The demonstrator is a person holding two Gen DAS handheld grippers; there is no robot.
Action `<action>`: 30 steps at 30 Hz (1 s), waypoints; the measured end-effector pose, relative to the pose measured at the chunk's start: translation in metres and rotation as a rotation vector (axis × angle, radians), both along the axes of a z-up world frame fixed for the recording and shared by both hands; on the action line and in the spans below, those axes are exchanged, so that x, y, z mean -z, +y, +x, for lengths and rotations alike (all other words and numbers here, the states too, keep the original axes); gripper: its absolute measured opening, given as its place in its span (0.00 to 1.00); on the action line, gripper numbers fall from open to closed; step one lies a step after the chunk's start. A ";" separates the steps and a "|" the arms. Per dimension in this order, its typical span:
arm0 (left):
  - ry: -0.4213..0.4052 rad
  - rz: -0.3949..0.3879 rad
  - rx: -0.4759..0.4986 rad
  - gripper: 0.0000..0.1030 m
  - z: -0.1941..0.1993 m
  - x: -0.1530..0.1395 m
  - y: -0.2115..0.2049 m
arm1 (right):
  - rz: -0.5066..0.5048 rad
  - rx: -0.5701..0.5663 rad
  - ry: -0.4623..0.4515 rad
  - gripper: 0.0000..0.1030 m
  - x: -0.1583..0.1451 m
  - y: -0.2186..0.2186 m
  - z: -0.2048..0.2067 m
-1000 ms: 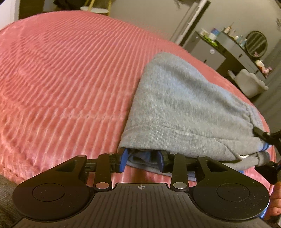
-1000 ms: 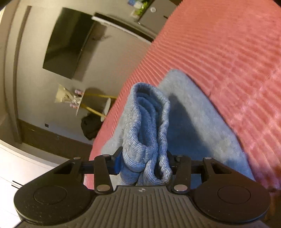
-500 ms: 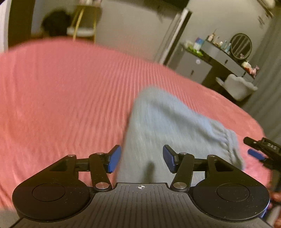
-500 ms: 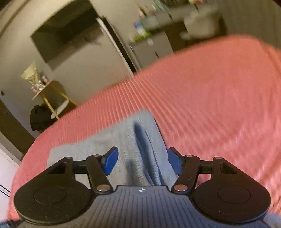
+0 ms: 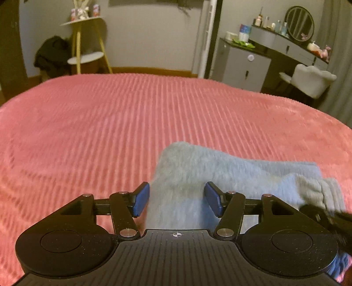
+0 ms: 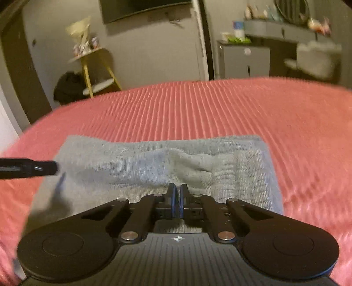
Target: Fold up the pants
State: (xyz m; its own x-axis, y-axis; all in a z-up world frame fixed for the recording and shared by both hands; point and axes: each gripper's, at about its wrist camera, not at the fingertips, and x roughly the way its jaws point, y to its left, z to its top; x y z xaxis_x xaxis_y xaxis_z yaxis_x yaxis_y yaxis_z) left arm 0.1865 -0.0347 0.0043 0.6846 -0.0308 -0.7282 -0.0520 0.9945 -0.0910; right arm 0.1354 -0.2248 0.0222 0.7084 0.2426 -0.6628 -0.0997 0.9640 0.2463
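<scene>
The grey pants (image 5: 231, 176) lie folded into a compact rectangle on the pink ribbed bedspread (image 5: 132, 123). In the right wrist view the folded pants (image 6: 154, 167) show their ribbed waistband at the right side. My left gripper (image 5: 177, 201) is open and empty, held just above the near left part of the pants. My right gripper (image 6: 177, 198) is shut with nothing between its pads, just above the near edge of the pants. The left gripper's finger (image 6: 28, 168) shows at the left of the right wrist view.
The bedspread (image 6: 220, 110) covers the whole bed. Beyond its far edge stand a yellow-legged side table (image 5: 85, 44), a grey cabinet (image 5: 242, 63), a dresser with a round mirror (image 5: 299, 19) and a white chair (image 5: 312, 79).
Both grippers let go of the pants and pulled back and up. The pants now lie flat and folded on the bed. The right gripper opened and then shut empty.
</scene>
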 end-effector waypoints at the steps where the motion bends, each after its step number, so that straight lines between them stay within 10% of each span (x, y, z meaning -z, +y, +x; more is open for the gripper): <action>1: 0.007 0.010 -0.010 0.64 0.006 0.002 -0.001 | 0.010 -0.004 0.002 0.02 -0.001 -0.003 -0.005; 9: 0.029 0.101 0.006 0.83 -0.002 0.021 0.001 | 0.304 0.047 0.075 0.03 0.000 -0.077 -0.045; 18: 0.049 -0.088 0.038 0.82 -0.101 0.031 0.026 | 0.493 0.157 0.163 0.13 0.002 -0.118 -0.077; 26: 0.074 -0.168 -0.047 0.85 -0.107 0.037 0.032 | 0.532 0.220 0.187 0.50 0.006 -0.111 -0.093; 30: 0.083 -0.211 -0.066 0.85 -0.104 0.037 0.043 | 0.587 0.251 0.191 0.50 0.017 -0.113 -0.094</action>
